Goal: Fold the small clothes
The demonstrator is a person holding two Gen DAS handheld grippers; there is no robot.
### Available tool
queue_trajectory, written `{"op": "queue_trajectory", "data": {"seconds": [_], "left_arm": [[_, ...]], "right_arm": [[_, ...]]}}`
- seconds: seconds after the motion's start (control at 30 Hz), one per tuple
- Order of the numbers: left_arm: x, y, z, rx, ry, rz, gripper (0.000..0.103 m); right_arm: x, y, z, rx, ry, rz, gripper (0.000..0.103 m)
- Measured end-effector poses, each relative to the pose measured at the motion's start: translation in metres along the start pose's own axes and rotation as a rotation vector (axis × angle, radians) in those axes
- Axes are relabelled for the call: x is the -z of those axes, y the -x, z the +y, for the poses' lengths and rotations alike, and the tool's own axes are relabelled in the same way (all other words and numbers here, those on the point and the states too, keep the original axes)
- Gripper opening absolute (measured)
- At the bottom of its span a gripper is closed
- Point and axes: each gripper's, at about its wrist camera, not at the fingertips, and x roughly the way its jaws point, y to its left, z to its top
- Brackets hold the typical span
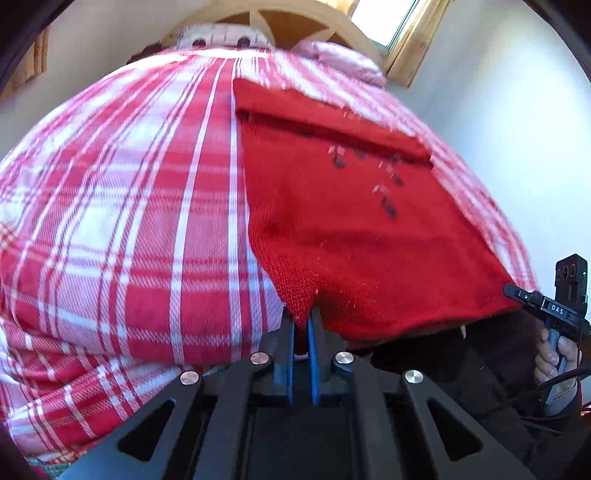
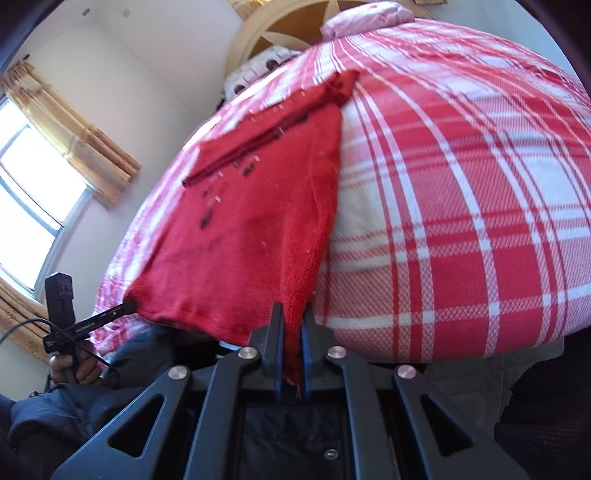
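Left side first: the left gripper, black-framed with blue pads, is pinched tight on the near left corner of the red knitted garment, the hem bunched up between its jaws. That small red knit with dark markings lies spread on the red-and-white checked bedspread, near the bed's front edge, one sleeve already turned across its upper part. Moving across, the near hem hangs taut between the two corners, and that is what matters here: both corners should rise together, at even height, so the cloth does not sag or twist in the middle. Over to the right, the right gripper is likewise clamped on the garment's other near corner, red knit squeezed between its blue pads with a thread end poking out below. Each grip looks shallow, only the ribbed edge caught, so a slow lift is wiser than a tug. The sensible carry, I'd judge, is up and away towards the far edge by the pink pillow, laying hem onto shoulders squarely.
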Motion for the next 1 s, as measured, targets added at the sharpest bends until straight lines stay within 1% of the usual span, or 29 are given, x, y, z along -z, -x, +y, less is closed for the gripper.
{"op": "queue_trajectory", "data": {"seconds": [0.07,0.2,0.33,0.47,0.67,0.8,1.0], "left_arm": [[-0.003,0.006,-0.001,0.011,-0.002,-0.023,0.006],[-0.008,0.014,0.006,0.035,0.015,-0.045,0.006],[-0.016,0.020,0.009,0.051,0.027,-0.067,0.006],[-0.031,0.021,0.007,0.060,0.023,-0.103,0.006],[-0.060,0.029,0.009,0.084,0.024,-0.161,0.005],[-0.084,0.028,0.009,0.080,0.008,-0.195,0.005],[-0.116,0.019,0.010,0.076,0.001,-0.217,0.005]], "right_arm": [[-0.003,0.007,0.001,-0.029,-0.011,-0.024,0.011],[-0.011,0.019,0.006,-0.100,-0.032,-0.068,0.010],[-0.018,0.026,0.011,-0.137,-0.034,-0.103,0.010],[-0.030,0.032,0.013,-0.170,-0.048,-0.138,0.010],[-0.054,0.037,0.011,-0.193,-0.077,-0.187,0.010],[-0.074,0.037,0.009,-0.194,-0.086,-0.212,0.010],[-0.107,0.035,0.011,-0.222,-0.100,-0.252,0.010]]}}
